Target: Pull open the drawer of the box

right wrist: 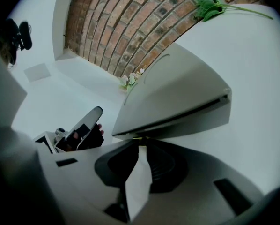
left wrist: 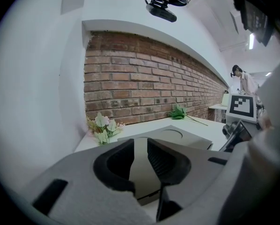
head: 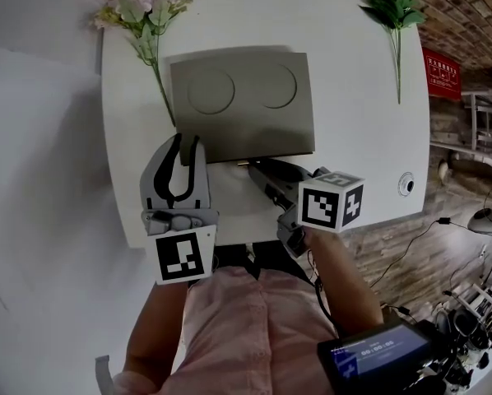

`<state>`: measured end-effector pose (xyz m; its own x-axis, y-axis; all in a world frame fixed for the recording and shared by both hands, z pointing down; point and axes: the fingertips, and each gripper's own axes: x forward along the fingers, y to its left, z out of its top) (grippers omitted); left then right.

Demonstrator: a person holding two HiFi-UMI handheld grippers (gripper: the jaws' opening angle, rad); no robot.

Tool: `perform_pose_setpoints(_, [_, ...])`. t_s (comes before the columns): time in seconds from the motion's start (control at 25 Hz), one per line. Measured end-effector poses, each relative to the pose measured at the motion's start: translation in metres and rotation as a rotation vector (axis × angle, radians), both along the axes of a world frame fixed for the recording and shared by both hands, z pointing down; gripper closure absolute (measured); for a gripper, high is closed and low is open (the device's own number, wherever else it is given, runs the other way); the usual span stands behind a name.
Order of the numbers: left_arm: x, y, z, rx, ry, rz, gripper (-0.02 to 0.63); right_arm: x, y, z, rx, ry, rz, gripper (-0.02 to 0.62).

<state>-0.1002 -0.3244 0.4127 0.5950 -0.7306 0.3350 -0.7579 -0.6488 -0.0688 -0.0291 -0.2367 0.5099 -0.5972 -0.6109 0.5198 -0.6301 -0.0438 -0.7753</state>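
A flat grey box (head: 242,97) with two round marks on its lid lies on the white table (head: 353,138); its drawer front faces me. My right gripper (head: 258,169) sits at the middle of that front edge. In the right gripper view the jaws (right wrist: 142,153) are shut on a pale pull tab (right wrist: 139,182) just below the drawer slot of the box (right wrist: 177,93). My left gripper (head: 187,148) rests at the box's near left corner. Its jaws (left wrist: 140,158) stand apart with the grey box (left wrist: 177,137) showing in the gap; I see no pad pressing on it.
A spray of pale flowers (head: 143,15) lies at the table's far left and a green sprig (head: 394,15) at the far right. A small round fitting (head: 406,184) sits near the right edge. A brick wall runs behind the table. A person (left wrist: 243,81) stands far off.
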Motion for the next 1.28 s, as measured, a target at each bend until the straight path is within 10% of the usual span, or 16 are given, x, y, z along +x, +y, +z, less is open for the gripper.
perform_pose_setpoints(1.28, [0.009,0.037,-0.019,0.037,-0.013,-0.003,0.509,-0.012,0.043,-0.001,-0.007,0.001,-0.050,0.537])
